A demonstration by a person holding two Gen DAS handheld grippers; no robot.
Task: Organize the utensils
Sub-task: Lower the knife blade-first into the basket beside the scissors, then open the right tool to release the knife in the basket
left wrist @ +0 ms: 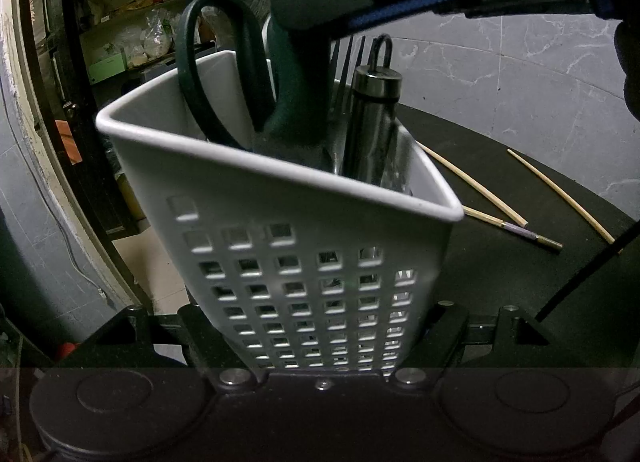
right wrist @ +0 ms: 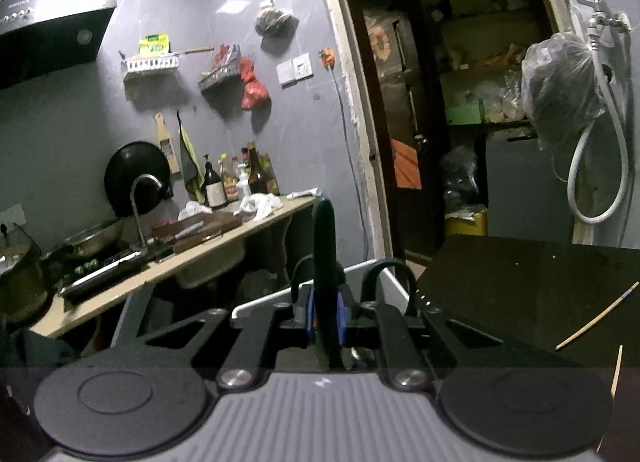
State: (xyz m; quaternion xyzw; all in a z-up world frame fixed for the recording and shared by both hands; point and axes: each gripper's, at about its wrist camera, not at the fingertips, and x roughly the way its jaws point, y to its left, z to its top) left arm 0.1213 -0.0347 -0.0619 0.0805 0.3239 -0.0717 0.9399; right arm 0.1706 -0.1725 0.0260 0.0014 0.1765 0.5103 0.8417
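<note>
A dim grey-tiled kitchen holds a dark desk (left wrist: 520,166), with a doorway to a cluttered storeroom behind it.

Nearest in the left wrist view, the left gripper (left wrist: 324,346) has its fingers closed on the lower walls of a white perforated utensil caddy (left wrist: 280,222), which stands tilted at the desk's near edge. Inside the caddy sit a pair of dark green-handled scissors (left wrist: 224,74), handle loops up, and beside them a steel cylindrical handle (left wrist: 372,122) with a wire loop on top; dark fork tines show behind it.

Just past the caddy, toward the desk's right edge, three bamboo chopsticks (left wrist: 476,186) lie loose on the surface, one with a purple band near its end.

Above the caddy, the right gripper (right wrist: 326,318) comes in from the top; in its own view its blue-padded fingers are clamped on a dark green scissor handle loop directly over the caddy's white rim. More chopsticks lie at the right of that view.

Farther off, a counter (right wrist: 200,250) along the wall carries bottles, a cutting board and pans.
</note>
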